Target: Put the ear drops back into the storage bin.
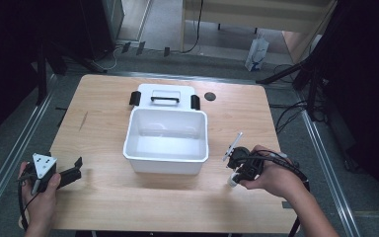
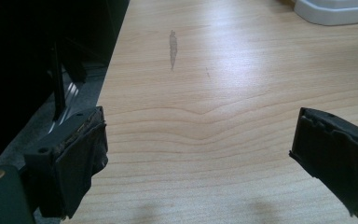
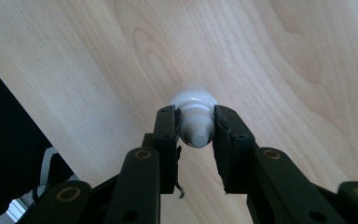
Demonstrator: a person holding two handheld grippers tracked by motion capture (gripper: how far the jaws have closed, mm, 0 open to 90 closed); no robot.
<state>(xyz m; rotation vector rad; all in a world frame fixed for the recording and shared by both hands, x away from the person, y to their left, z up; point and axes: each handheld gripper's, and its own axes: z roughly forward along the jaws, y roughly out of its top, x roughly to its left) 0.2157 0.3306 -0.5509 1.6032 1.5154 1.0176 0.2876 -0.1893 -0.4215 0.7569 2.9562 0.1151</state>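
A small white bottle (image 3: 193,109) stands on the wooden table (image 1: 103,197), its ribbed cap and nozzle pointing up at the camera in the right gripper view. My right gripper (image 3: 196,126) points down over it and is shut on the bottle's cap, both pads pressing its sides. From above, the same gripper (image 1: 237,173) sits in a hand right of the white bin, the bottle (image 1: 232,180) just below it. My left gripper (image 1: 71,170) rests low at the table's front left, jaws wide open over bare wood, with nothing between its pads (image 2: 81,163).
A white rectangular bin (image 1: 167,155) stands open at the table's middle, its lid (image 1: 165,96) with a black handle and clips lying just behind it. A small dark disc (image 1: 209,96) lies at the back. The table's left edge (image 2: 107,88) drops beside the left gripper.
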